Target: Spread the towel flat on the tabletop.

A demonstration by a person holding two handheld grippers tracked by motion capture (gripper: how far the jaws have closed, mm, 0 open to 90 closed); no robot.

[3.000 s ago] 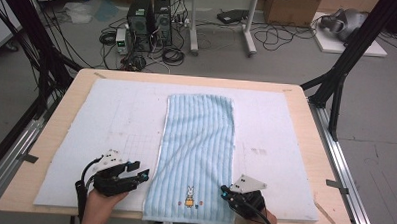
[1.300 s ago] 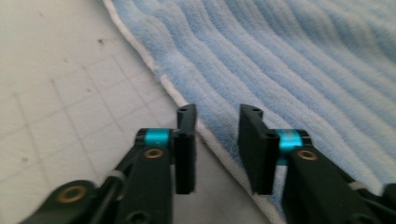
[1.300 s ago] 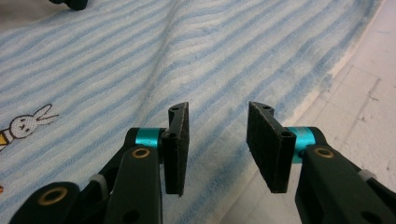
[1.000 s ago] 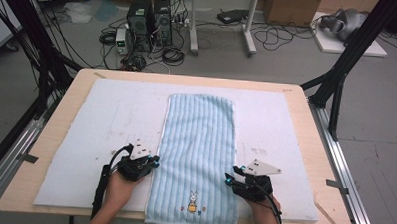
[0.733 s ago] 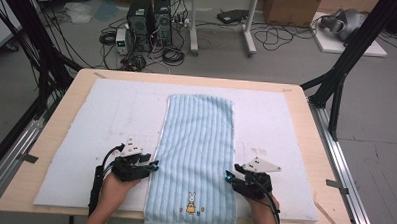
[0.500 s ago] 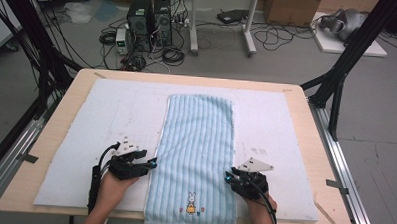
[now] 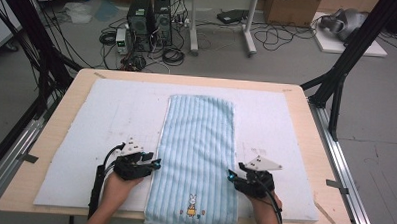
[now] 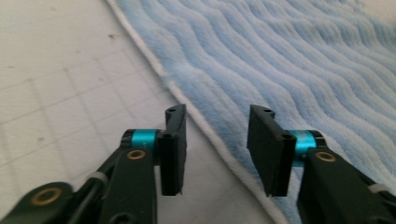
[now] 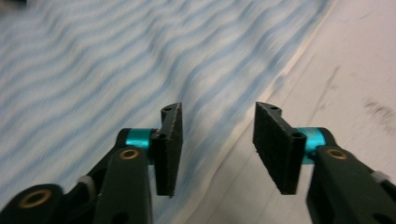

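Observation:
A light blue ribbed towel (image 7: 197,152) with a small rabbit picture near its front end lies lengthwise on the white mat (image 7: 111,119). My left gripper (image 7: 154,164) is open at the towel's left edge. In the left gripper view the white hem of the towel (image 8: 219,140) runs between the two jaws of the left gripper (image 8: 217,135). My right gripper (image 7: 230,175) is open at the towel's right edge. In the right gripper view the towel (image 9: 116,70) has its hem between the jaws of the right gripper (image 9: 217,133).
The mat covers a wooden table (image 7: 306,116) with metal rails on both sides. Black frame posts (image 7: 348,52) stand at the far corners. Computer cases (image 7: 150,15) and cables sit on the floor beyond the table.
Both grippers came forward and inward from the front corners, then eased back toward me a little. They now sit at the towel's two long edges.

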